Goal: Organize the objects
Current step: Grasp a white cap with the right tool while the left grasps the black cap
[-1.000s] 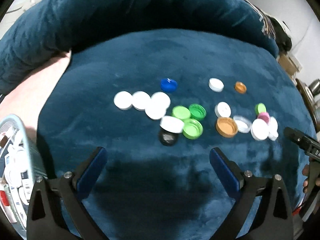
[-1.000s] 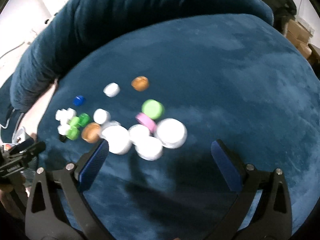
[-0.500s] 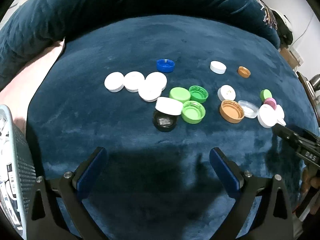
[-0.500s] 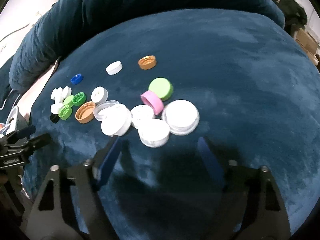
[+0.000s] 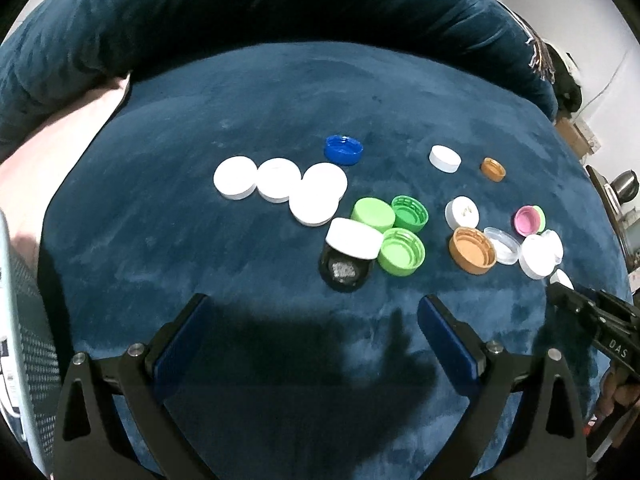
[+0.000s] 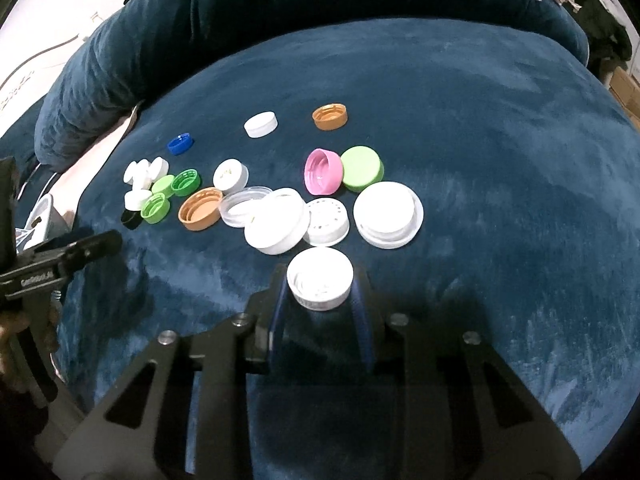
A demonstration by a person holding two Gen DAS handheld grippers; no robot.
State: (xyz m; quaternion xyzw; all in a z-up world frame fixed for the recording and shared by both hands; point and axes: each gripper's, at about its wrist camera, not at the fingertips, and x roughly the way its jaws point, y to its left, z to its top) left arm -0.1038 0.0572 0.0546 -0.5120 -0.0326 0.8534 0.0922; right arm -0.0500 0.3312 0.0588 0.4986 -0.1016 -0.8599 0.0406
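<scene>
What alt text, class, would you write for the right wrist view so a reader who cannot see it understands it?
The right tool is shut on a white cap on a dark blue plush cushion. Beyond it lie scattered caps in white, green, orange, blue and pink, and the left tool reaches in at the left edge.

Under me spreads a dark blue plush cushion (image 5: 240, 264), its thick padded back (image 6: 280, 12) curving round the far side. At my left edge stands a pale mesh basket (image 5: 28, 332) — beyond the cushion, right, cardboard boxes (image 5: 576, 140) against a white wall (image 5: 600, 32).
</scene>
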